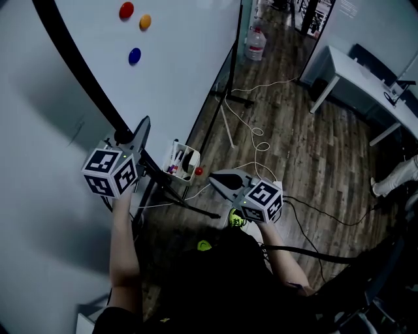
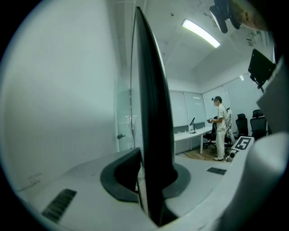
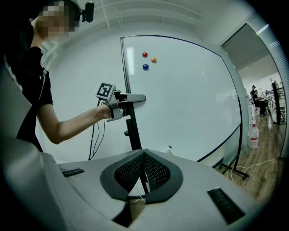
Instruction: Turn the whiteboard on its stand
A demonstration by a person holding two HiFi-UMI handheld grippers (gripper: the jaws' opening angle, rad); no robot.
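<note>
Closest to the head camera is the person's dark top (image 1: 222, 287), with both forearms reaching out from it. The left gripper (image 1: 144, 125) is raised against the black edge of the whiteboard (image 1: 189, 59), which fills the upper left of this view and carries a red magnet (image 1: 126, 10), an orange magnet (image 1: 145, 21) and a blue magnet (image 1: 134, 55). The right gripper (image 1: 217, 177) hangs lower, over the wooden floor (image 1: 294, 143) and just beside a small marker basket (image 1: 183, 160). In the left gripper view I read the left gripper (image 2: 149, 178) as clamped on the whiteboard (image 2: 151, 113), whose dark frame edge rises straight up between the pads; a standing person (image 2: 220, 128) is far off. In the right gripper view the right gripper (image 3: 143, 173) has its pads pressed together with nothing between them, well apart from the whiteboard (image 3: 180, 99), whose stand post (image 3: 133, 133) drops below the left gripper (image 3: 133, 97).
</note>
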